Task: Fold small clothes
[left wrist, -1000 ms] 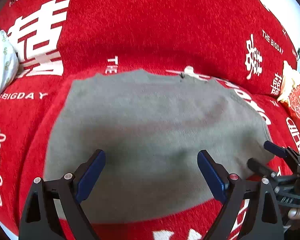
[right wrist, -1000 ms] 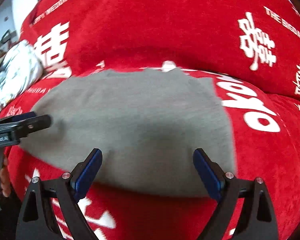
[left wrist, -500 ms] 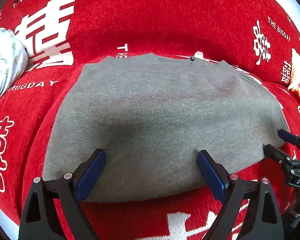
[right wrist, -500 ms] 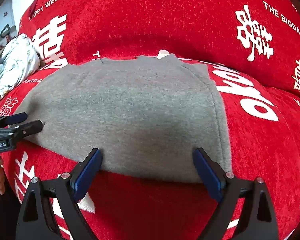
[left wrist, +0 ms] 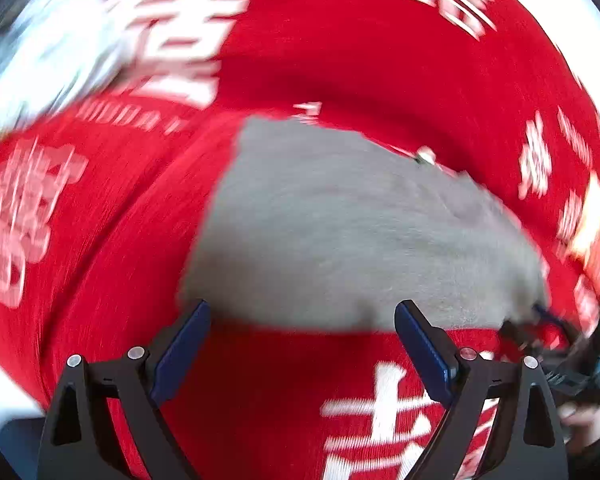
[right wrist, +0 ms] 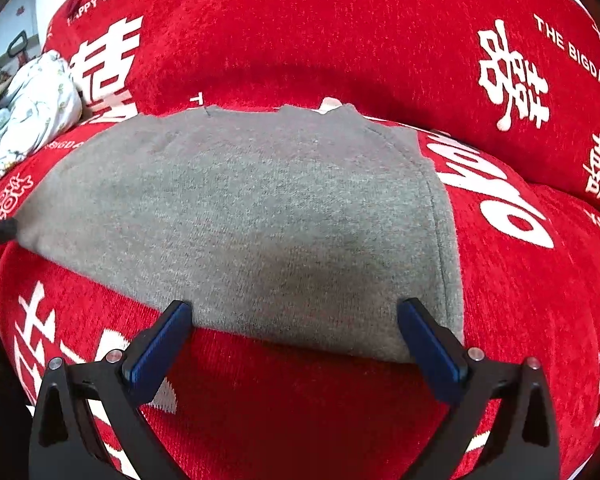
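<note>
Left wrist view, blurred: the left gripper (left wrist: 302,338), jaws just spread wider and empty, sits at six o'clock below the grey garment (left wrist: 340,232) on the red cover (left wrist: 340,60).

Right wrist view: the right gripper (right wrist: 296,334), also just widened and empty, straddles the garment's near hem. It looks soft, light and limp; its near corners seem best to pinch.

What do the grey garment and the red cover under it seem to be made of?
Grey garment: probably a soft knit, cotton-like jersey; matte, flecked surface with a stitched hem along its right edge.
Red cover: seemingly plush, chenille-like fabric; fuzzy, ribbed pile with white lettering.
</note>
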